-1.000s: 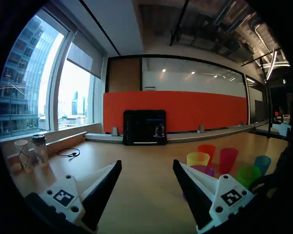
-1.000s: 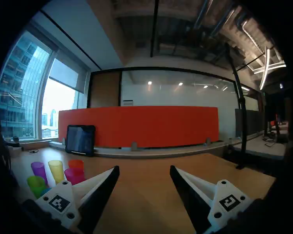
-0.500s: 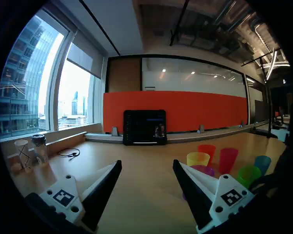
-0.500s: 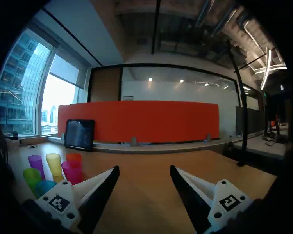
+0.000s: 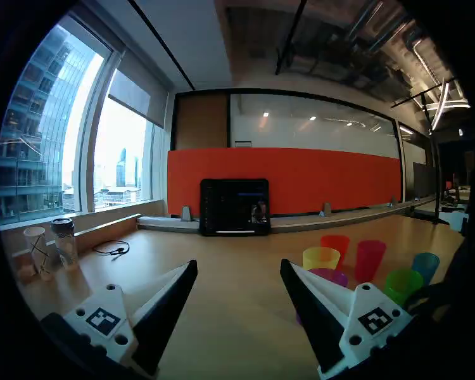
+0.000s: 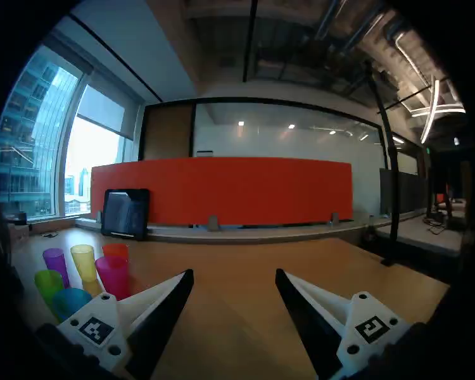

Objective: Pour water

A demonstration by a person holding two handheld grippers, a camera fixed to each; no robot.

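Partly hidden behind the wide-apart left gripper (image 5: 238,265), 1 purple cup (image 5: 335,277); right gripper (image 6: 234,273) also apart.

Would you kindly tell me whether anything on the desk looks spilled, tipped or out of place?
Nothing stands out. The coloured cups stand upright in a cluster on the desk, no spill visible. The tablet stands upright before the orange divider. Left claw and right claw are open.

A cluster of cups (image 5: 369,256) stands on the worktop (image 5: 237,297), right of centre in the left gripper view; behind, a tablet (image 5: 235,206) stands before a partition (image 5: 326,177); a cable (image 5: 113,248) lies far left.
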